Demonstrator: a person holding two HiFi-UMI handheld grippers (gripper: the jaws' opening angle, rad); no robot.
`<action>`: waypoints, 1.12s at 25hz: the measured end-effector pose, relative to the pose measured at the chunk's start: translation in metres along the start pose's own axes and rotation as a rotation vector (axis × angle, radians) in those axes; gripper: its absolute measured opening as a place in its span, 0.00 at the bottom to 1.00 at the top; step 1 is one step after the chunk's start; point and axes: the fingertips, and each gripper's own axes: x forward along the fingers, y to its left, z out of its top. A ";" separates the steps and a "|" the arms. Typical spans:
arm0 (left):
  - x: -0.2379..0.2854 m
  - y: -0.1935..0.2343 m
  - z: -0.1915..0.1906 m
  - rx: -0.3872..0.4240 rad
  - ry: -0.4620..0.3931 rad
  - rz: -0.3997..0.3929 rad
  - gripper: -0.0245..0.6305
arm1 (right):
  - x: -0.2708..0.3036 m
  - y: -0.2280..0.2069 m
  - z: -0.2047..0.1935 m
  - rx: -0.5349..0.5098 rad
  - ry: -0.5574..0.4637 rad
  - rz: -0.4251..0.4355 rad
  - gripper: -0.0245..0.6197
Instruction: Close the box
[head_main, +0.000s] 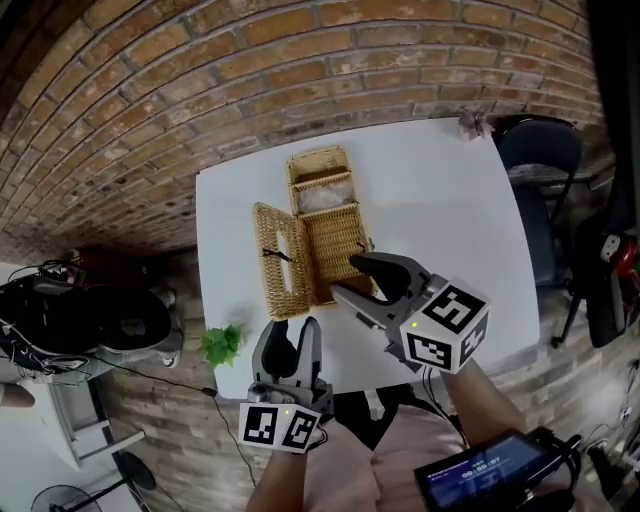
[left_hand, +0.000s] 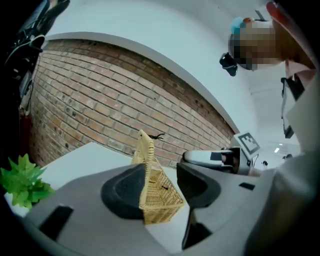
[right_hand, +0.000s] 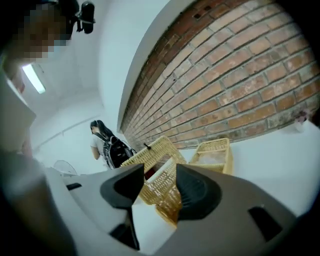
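Both sets of jaws are wide open and empty, left gripper by the table edge and right gripper just beside the box mid-table with its lid swung open leftward, so imo a one-sided shove on that lid probably skids the light box instead of shutting it.
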 end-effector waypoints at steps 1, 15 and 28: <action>0.001 -0.002 0.000 0.018 0.002 -0.006 0.35 | 0.001 0.005 0.003 0.021 -0.005 0.040 0.37; 0.008 -0.044 -0.019 0.133 0.078 -0.181 0.35 | 0.010 0.030 0.000 0.160 0.103 0.373 0.54; 0.005 -0.034 -0.016 0.094 0.074 -0.157 0.35 | -0.005 -0.020 -0.037 0.196 0.117 0.150 0.53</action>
